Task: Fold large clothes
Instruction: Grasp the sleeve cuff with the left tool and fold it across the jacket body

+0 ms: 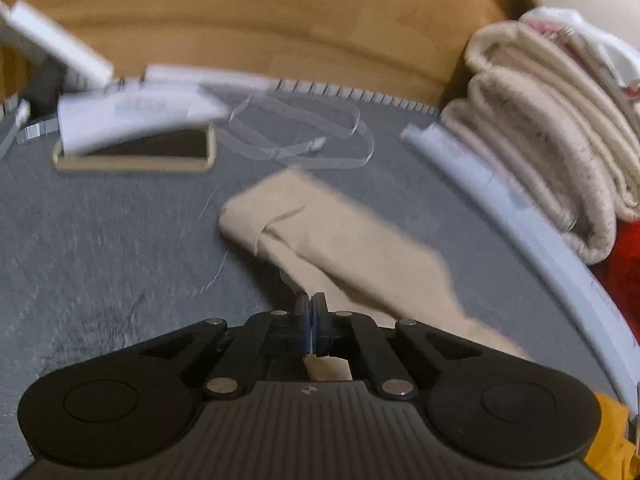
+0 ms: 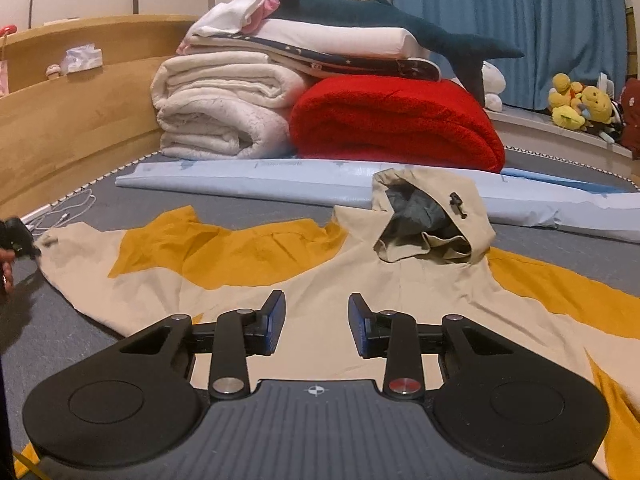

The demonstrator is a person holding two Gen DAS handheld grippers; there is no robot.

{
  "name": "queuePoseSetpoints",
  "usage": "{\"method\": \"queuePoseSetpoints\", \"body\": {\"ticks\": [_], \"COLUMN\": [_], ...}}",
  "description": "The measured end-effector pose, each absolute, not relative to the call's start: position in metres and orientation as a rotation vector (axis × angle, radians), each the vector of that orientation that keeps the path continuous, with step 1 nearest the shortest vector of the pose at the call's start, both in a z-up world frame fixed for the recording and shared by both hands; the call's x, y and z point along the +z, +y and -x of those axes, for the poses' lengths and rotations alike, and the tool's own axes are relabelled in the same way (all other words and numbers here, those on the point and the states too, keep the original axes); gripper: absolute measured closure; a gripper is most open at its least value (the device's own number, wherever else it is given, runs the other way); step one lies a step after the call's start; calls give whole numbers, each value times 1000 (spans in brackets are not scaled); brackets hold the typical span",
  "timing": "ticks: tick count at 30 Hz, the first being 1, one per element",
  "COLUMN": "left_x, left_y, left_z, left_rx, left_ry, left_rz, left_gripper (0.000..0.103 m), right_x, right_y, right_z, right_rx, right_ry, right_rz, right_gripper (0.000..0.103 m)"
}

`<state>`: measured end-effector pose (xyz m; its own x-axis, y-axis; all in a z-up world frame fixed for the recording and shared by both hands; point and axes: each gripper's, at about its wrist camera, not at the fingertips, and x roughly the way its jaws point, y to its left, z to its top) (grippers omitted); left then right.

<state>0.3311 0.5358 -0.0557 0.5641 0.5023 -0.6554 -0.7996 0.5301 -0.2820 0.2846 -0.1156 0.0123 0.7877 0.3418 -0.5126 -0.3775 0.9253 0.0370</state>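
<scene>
A beige and mustard hooded jacket lies spread flat on the grey bed surface, with its hood toward the blanket stack. My right gripper hovers open over the beige body just below the hood, and nothing is between its pads. In the left wrist view the beige sleeve runs out diagonally from my left gripper, whose pads are shut on the sleeve's edge. That view is motion-blurred. The left gripper and a hand also show at the sleeve's end at the far left of the right wrist view.
A phone, papers and a white cable lie beyond the sleeve. Folded white blankets, a red blanket and a pale blue roll line the far side. A wooden headboard stands on the left.
</scene>
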Motion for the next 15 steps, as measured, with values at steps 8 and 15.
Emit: {"method": "queuePoseSetpoints", "body": {"ticks": [8, 15], "left_x": [78, 122], "left_y": [364, 131], "left_z": [-358, -353], "left_rx": [508, -45], "left_ry": [296, 343], "left_rz": [340, 160], "left_gripper": [103, 98], "right_x": [23, 31], "right_y": [-134, -179], "right_z": [-290, -295], "right_rx": [304, 212], "right_ry": [570, 628], "right_rz": [38, -55], "right_gripper": [102, 100]}}
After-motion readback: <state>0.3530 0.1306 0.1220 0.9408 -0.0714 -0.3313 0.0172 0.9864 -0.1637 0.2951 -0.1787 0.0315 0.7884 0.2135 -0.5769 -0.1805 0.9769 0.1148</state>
